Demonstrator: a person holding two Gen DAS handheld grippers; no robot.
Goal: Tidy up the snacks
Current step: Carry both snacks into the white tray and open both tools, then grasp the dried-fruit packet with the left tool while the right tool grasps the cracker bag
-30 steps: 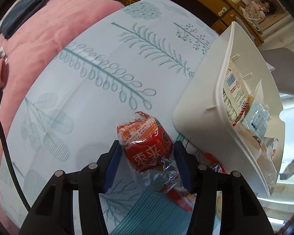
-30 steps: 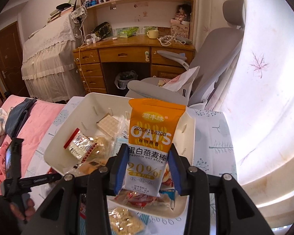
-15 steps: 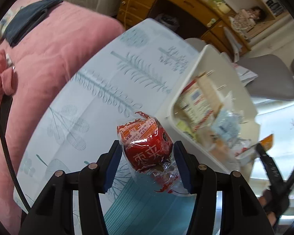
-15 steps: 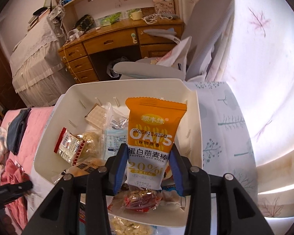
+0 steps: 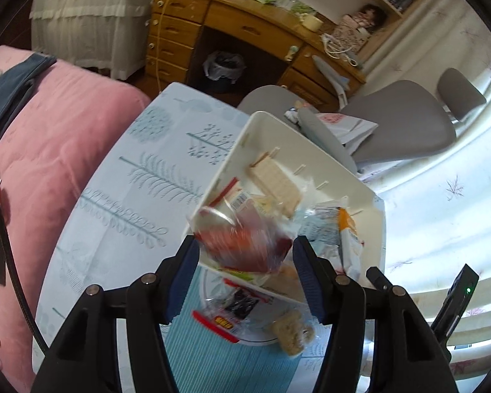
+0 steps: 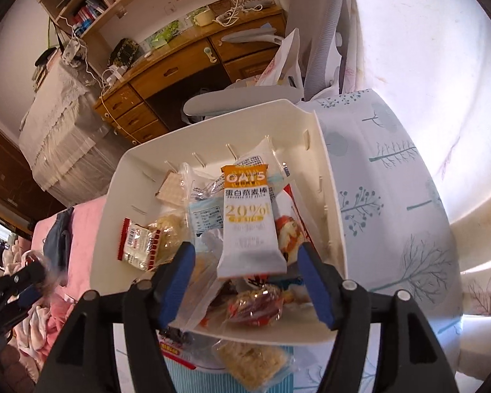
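- While my right gripper (image 6: 242, 281) has just spread, its oat bar (image 6: 248, 219) lies loose in the white bin (image 6: 335, 229).
- My left gripper (image 5: 245, 275) has just widened; the blurred red snack (image 5: 242, 245) sits unpinched at twelve o'clock.

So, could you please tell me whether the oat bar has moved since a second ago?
Yes. The oat bar has left the right hand-held gripper, whose jaws have just been opening, and now lies lower among the snacks inside the white bin.

Red snack (image 5: 245, 245) blurred; its label unreadable.
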